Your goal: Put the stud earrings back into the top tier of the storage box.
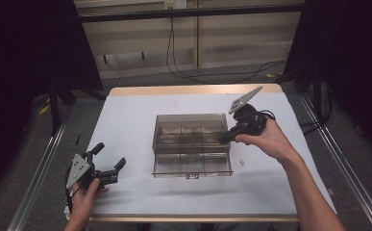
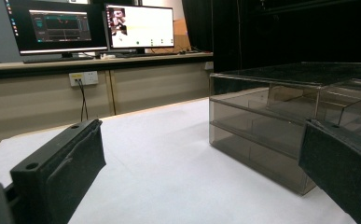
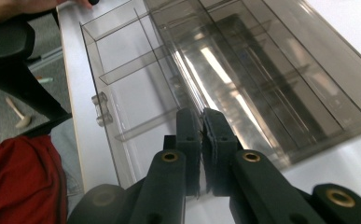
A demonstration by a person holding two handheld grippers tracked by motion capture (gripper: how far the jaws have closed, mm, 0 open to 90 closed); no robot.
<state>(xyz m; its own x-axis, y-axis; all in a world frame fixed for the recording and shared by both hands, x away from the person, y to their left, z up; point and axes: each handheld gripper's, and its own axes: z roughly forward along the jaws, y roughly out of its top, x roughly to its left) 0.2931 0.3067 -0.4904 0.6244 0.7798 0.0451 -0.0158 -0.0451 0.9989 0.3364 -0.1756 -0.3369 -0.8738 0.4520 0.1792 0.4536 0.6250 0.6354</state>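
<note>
While my right gripper (image 1: 224,137) has its two jaws pressed together with nothing between them, its tips sit at the right edge of the box (image 1: 192,144), above the seam where the drawer (image 1: 192,165) meets the case. Seen from the right gripper view, the jaws (image 3: 201,135) point down over that smoky clear plastic, and I count three open compartments in the pulled-out drawer (image 3: 122,88), split by two dividers, with one small handle (image 3: 101,108) on its front. Through the lid, the high view shows three more compartments in a row behind.

My left gripper (image 1: 107,163) has its two jaws wide apart and holds nothing; it rests low at the near left of the table (image 1: 126,115), well apart from the box. Its own view looks level across the white top, with the box (image 2: 267,126) ahead on the right.

One small pale bit (image 1: 242,162) lies on the table just right of the drawer. Two monitors (image 2: 99,25) stand on a far desk.
</note>
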